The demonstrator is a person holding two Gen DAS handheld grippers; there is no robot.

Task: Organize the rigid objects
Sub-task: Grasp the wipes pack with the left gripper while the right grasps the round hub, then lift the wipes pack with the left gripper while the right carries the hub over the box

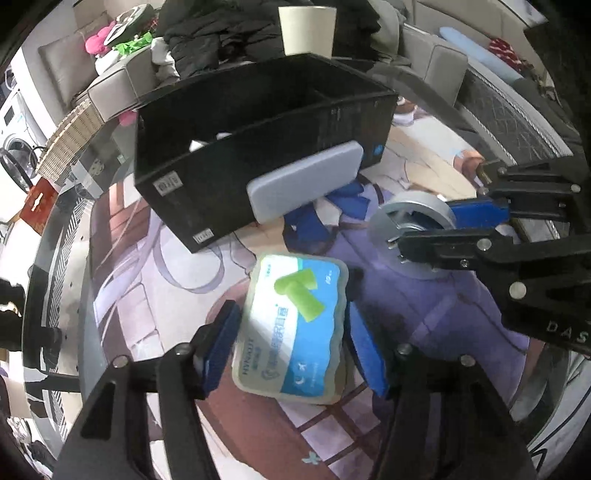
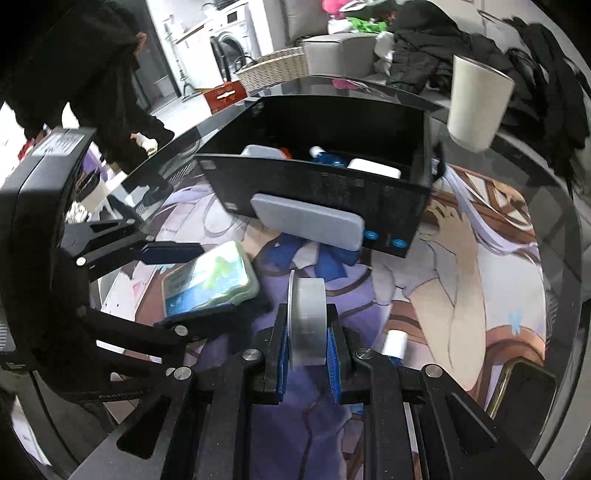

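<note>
A black open box (image 1: 258, 147) stands on the printed table mat; it also shows in the right wrist view (image 2: 325, 177) with several small items inside. A grey flat case (image 1: 306, 181) (image 2: 310, 221) leans against its front wall. My left gripper (image 1: 291, 332) is open, its blue pads on either side of a clear plastic case with a blue-white label and green piece (image 1: 291, 325) (image 2: 210, 280) lying on the mat. My right gripper (image 2: 308, 332) (image 1: 424, 229) is shut on a silver tape roll (image 2: 308, 317) (image 1: 413, 218), held upright just above the mat.
A cream cup (image 1: 306, 29) (image 2: 476, 107) stands behind the box. A small white-capped tube (image 2: 394, 343) lies on the mat by the right gripper. A dark phone-like slab (image 2: 524, 387) lies at the table's right edge. A sofa with dark clothes (image 1: 229, 33) is beyond the table.
</note>
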